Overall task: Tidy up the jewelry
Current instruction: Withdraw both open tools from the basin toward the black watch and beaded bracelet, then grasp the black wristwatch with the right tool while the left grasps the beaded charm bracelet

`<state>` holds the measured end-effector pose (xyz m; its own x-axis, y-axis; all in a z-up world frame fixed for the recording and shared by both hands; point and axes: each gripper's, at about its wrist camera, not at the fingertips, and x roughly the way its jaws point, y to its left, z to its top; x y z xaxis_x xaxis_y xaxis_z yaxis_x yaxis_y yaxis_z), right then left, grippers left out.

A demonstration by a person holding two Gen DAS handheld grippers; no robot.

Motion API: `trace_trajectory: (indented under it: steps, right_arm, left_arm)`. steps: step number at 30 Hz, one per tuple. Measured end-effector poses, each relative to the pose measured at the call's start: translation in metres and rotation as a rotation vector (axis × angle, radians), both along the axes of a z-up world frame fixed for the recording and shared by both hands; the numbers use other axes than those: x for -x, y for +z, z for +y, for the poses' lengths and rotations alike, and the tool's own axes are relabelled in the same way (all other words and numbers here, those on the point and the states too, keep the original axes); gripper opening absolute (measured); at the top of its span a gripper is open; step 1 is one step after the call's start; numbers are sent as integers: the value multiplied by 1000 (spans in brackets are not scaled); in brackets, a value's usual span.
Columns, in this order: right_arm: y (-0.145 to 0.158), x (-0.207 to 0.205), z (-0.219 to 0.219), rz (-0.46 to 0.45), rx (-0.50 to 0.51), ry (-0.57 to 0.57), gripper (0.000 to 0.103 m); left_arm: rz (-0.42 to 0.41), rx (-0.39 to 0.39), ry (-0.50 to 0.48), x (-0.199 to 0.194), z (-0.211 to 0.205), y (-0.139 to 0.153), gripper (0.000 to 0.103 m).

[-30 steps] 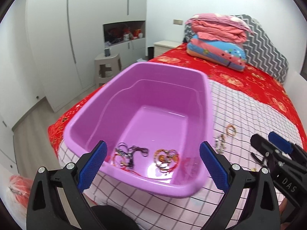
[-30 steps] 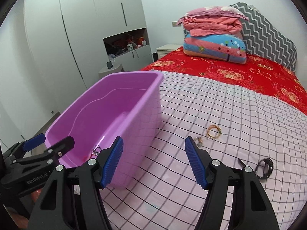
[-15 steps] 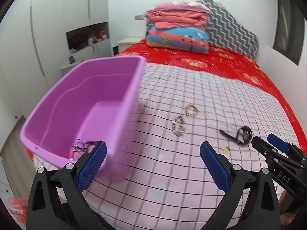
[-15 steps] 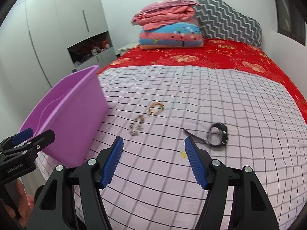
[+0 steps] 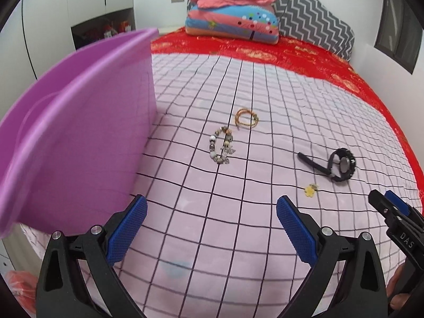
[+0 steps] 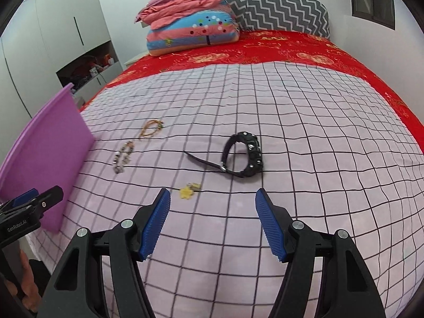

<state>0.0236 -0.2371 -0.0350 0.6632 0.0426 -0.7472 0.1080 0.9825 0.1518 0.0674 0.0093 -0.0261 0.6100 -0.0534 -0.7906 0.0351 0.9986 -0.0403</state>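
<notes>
On the pink checked sheet (image 5: 238, 238) lie a beaded bracelet (image 5: 222, 145) (image 6: 123, 157), a thin orange bracelet (image 5: 246, 118) (image 6: 151, 127), a black watch (image 5: 336, 164) (image 6: 245, 155) and a small yellow flower charm (image 5: 309, 190) (image 6: 186, 192). A purple plastic tub (image 5: 79, 137) (image 6: 47, 153) stands at the left. My left gripper (image 5: 212, 212) is open, nothing between its blue pads, short of the beaded bracelet. My right gripper (image 6: 213, 204) is open too, just short of the charm and watch.
Folded quilts and a pillow (image 6: 190, 21) are stacked at the head of the red bedspread (image 6: 291, 50). White wardrobes with a cluttered niche (image 5: 100, 29) line the left wall. The bed's edge drops off under the tub on the left.
Both grippers swung right and came down, away from the tub's inside toward the loose jewelry on the sheet. The tub slid to the left edge of both views. Both grippers stayed open.
</notes>
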Motion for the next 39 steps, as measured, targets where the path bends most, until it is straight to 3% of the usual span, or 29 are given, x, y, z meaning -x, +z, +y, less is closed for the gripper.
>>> trace_trajectory:
  steps: [9, 20, 22, 30, 39]
  right_arm:
    - [-41, -44, -19, 61, -16, -25, 64]
    - [-69, -81, -25, 68, 5, -14, 64]
    - [-72, -88, -24, 67, 31, -14, 70]
    - [-86, -101, -27, 90, 46, -22, 70]
    - [-89, -117, -24, 85, 64, -15, 79]
  left_arm:
    - [35, -31, 20, -48, -9, -41, 96]
    - [69, -53, 24, -103, -15, -83, 96]
    - [74, -60, 24, -110, -16, -89, 96]
    - [70, -72, 25, -126, -20, -100, 96]
    - [63, -69, 31, -147, -23, -104, 97]
